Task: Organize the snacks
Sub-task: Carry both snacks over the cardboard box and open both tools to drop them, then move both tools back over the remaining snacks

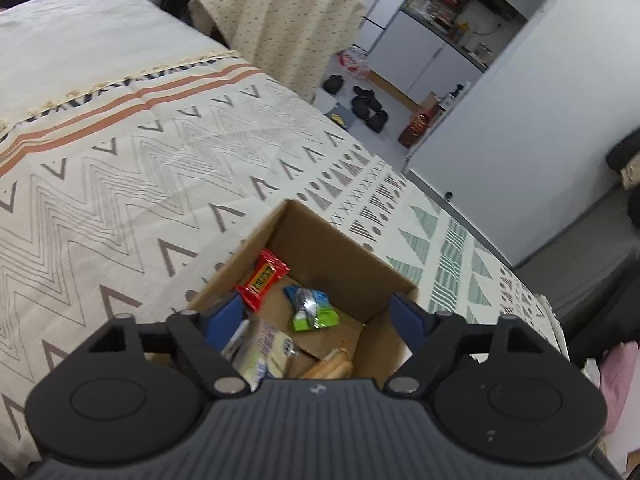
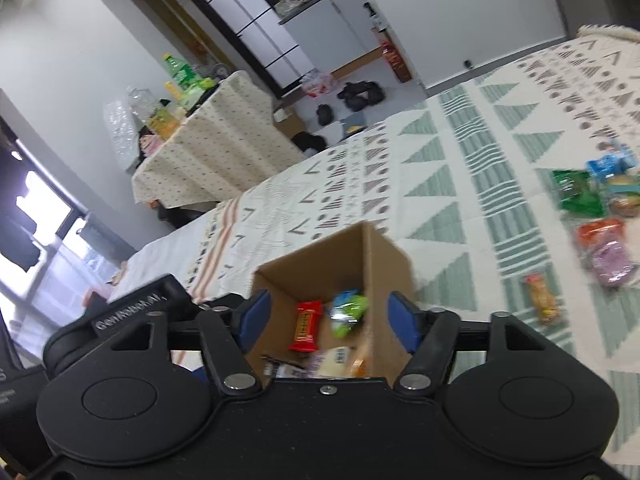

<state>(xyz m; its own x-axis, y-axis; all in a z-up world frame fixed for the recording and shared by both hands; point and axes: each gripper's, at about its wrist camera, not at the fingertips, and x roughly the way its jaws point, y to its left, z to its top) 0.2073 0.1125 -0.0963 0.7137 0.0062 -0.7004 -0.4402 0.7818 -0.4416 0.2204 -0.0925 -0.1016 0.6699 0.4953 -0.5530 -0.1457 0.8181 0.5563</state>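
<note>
Snacks in crinkly foil wrappers fill a square cardboard box beneath both spread, empty grippers.

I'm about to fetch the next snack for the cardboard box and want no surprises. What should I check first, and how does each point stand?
1. Left gripper empty: ok, blue jaws apart, nothing between them.
2. Right gripper empty: ok, jaws apart, nothing between them.
3. Open brown cardboard box upright on the patterned bedspread: ok.
4. Room left in the box: ok, bare floor shows beside the red wrapped bar and blue-green packet.
5. Snacks still outside: not ok, the green bag, orange pack and others lie on the bedspread.
6. Free path to them: cannot tell.
</note>
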